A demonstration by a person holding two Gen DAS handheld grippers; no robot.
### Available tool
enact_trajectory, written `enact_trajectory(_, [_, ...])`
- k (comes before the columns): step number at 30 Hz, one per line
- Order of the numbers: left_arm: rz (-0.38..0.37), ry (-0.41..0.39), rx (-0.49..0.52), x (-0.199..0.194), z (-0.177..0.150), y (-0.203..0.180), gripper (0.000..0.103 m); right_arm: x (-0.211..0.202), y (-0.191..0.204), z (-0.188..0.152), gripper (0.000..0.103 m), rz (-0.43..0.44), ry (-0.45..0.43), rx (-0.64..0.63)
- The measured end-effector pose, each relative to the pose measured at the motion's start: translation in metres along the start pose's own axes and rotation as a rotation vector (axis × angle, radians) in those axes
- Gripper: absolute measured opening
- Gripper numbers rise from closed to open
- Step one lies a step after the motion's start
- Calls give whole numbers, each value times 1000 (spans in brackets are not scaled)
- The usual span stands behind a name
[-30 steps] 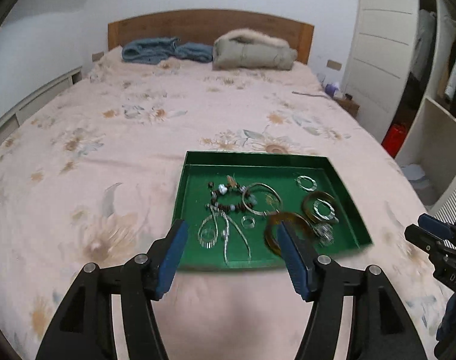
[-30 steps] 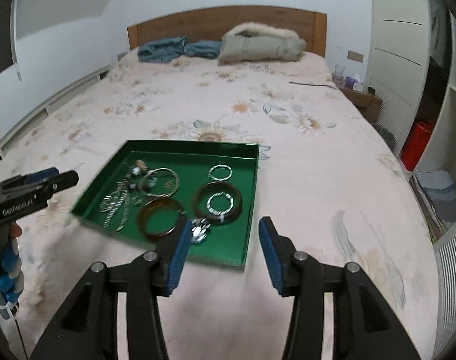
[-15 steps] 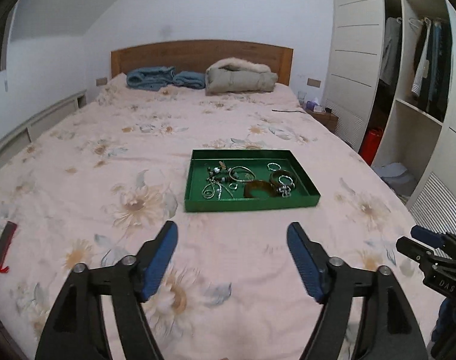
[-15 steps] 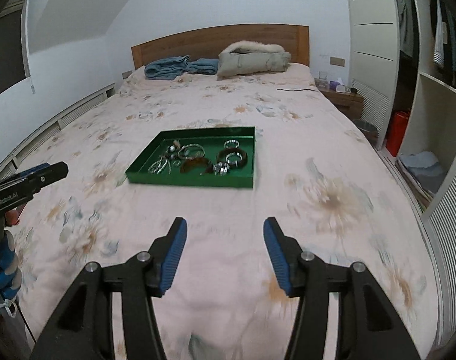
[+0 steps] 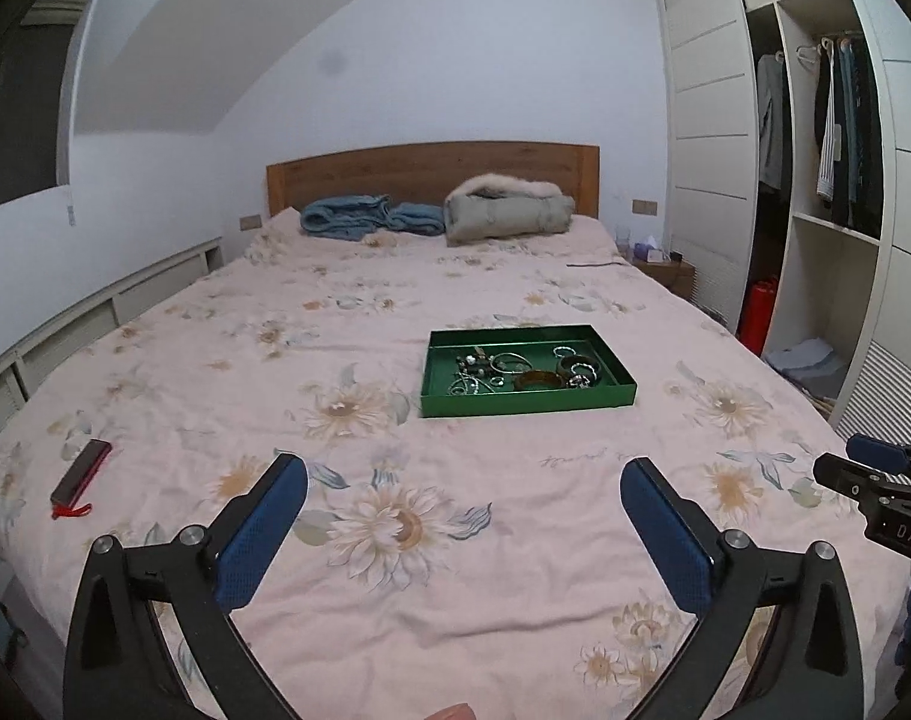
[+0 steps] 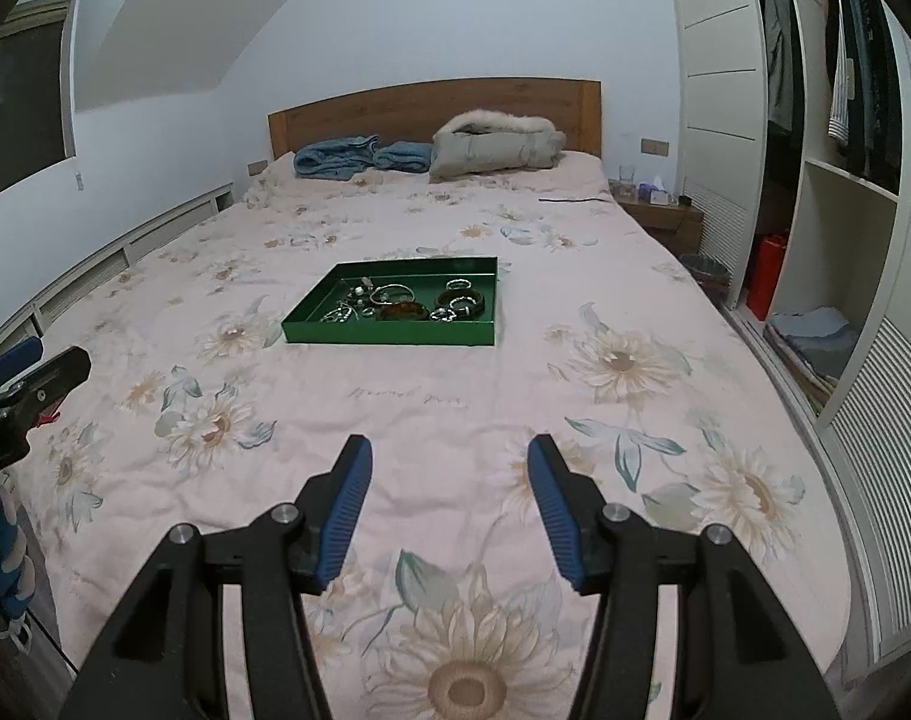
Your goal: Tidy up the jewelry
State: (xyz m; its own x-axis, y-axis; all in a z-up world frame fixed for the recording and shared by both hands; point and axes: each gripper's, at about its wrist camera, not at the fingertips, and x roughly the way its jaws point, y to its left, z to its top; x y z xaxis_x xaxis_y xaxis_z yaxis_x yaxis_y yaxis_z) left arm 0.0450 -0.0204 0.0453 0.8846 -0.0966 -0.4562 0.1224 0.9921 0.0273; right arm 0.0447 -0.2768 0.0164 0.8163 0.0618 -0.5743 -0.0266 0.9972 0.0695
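A green tray (image 5: pixel 527 403) lies on the floral bed, holding several bangles, rings and chains (image 5: pixel 515 369). It also shows in the right wrist view (image 6: pixel 389 333) with the jewelry (image 6: pixel 404 303) inside. My left gripper (image 5: pixel 463 489) is open and empty, well back from the tray near the foot of the bed. My right gripper (image 6: pixel 449 462) is open and empty, also far back. The right gripper's side shows in the left wrist view (image 5: pixel 875 474); the left gripper's side shows in the right wrist view (image 6: pixel 29 375).
A black and red case (image 5: pixel 80 474) lies on the bed at the left. Blue clothes (image 5: pixel 365 219) and a grey jacket (image 5: pixel 509 213) lie by the headboard. An open wardrobe (image 5: pixel 827 180) stands at the right, a nightstand (image 6: pixel 659 210) beside the bed.
Both grippers have pulled back and up from right over the tray to the foot of the bed. The tray now looks small and far. Both stay open.
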Motion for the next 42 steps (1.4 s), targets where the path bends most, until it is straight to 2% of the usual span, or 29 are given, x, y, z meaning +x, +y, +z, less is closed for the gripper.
enact_trajectory(13, [17,-36,11,-28,-14,1,103,-26,-1,-17,58,-49,-28,18])
enact_trajectory(23, [31,-16,20,-24,-24,1,103,-27,0,-25,64,-81,-22,11])
enact_trajectory(42, [49,26,44,-12,-31,-5,103,-12,-8,-32,65,-111,-3,13])
